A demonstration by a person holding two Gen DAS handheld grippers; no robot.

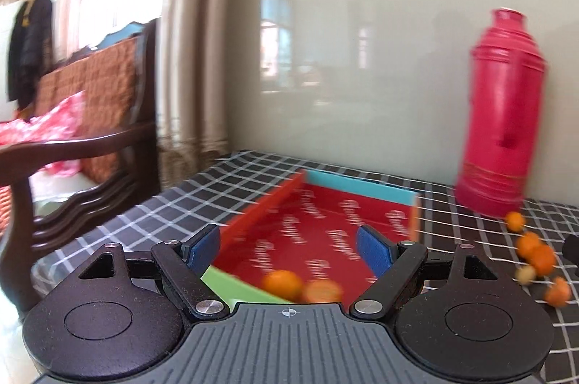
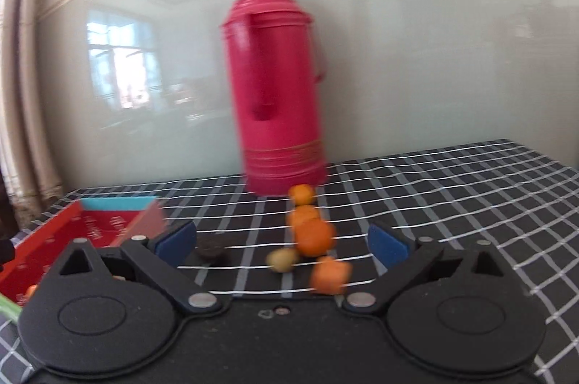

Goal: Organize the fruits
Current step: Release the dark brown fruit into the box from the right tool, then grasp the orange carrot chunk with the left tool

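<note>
1. The worktop wears a dark checked cloth and backs onto a glossy pale wall panel.
2. A wooden armchair stands off the worktop's edge, left of the left gripper.
3. A red thermos flask stands upright straight ahead of the right gripper, just behind the fruit row.
4. The red tray lies between the left jaws, which are spread and empty; two oranges sit in its near corner.
5. The right jaws are spread wide and empty; loose oranges and a pale small fruit lie between them, a dark round thing by the left pad.
</note>
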